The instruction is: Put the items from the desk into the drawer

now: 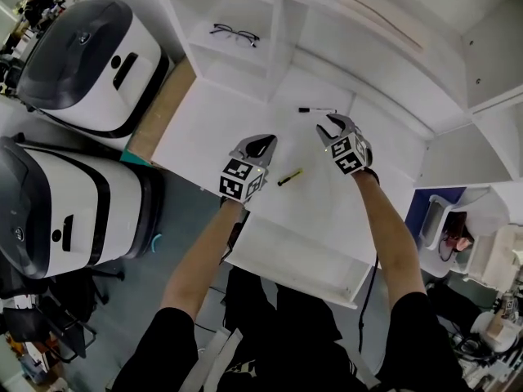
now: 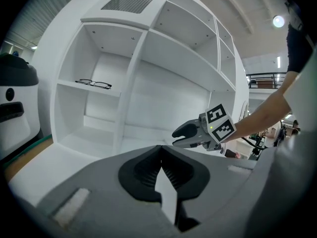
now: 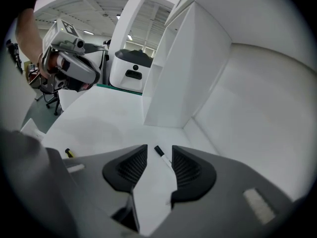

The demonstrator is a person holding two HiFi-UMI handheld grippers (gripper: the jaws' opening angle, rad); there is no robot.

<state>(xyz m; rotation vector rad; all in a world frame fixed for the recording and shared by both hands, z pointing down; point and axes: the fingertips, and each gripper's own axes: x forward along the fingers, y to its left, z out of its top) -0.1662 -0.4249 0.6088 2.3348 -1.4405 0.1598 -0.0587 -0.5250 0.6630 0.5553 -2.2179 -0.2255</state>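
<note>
**If the closing comes skewed, the marker may be knocked away**

While the right claw [image 3: 159, 148] is held parted and empty, the marker [image 3: 163, 155] lies loose on the counter [image 3: 109, 118] just ahead, between its pads. It could be rolled aside by an off-centre pinch. The left claw [image 2: 161, 148] is clenched on nothing.

I count two tongs in my hands: the left gripper [image 1: 260, 143] and the right gripper [image 1: 333, 124]. There are two pens: one marker [image 1: 317, 109] just ahead of the right gripper, and one yellow pen [image 1: 290, 177] between the pair. One pair of glasses [image 1: 235, 33] sits on a shelf beyond the left gripper. Two white-and-black units stand out to its left, a far machine [image 1: 90, 55] and a near machine [image 1: 57, 211]. One open drawer [image 1: 294, 260] lies behind both tongs.
</note>
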